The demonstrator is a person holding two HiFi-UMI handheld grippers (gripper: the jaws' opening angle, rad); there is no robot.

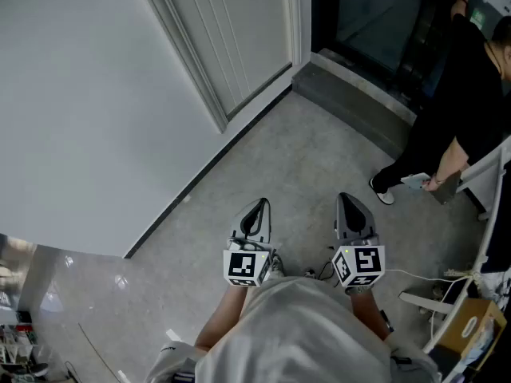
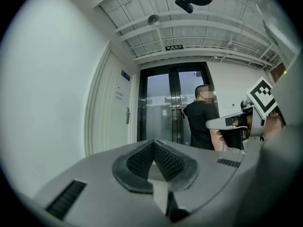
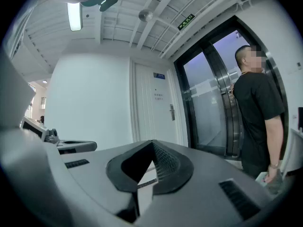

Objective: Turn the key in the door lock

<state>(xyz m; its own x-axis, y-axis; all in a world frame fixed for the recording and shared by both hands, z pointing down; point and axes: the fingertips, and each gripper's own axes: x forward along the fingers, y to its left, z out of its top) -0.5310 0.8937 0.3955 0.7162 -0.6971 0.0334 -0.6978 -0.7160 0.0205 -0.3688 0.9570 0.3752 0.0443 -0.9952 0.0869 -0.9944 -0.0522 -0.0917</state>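
A white door stands closed in the left wall ahead, some way off. Its handle and lock plate show small in the right gripper view and again as the handle in the left gripper view; no key can be made out. My left gripper and right gripper are held side by side in front of my body, level, pointing down the corridor. Both are shut, the ribbed pads meeting at the tips with nothing between them. The right gripper's pads are likewise empty.
A person in black stands at the glass double doors at the corridor's end, right of the white door. A plain white wall runs along the left. A table edge with cables and a box lies at my right.
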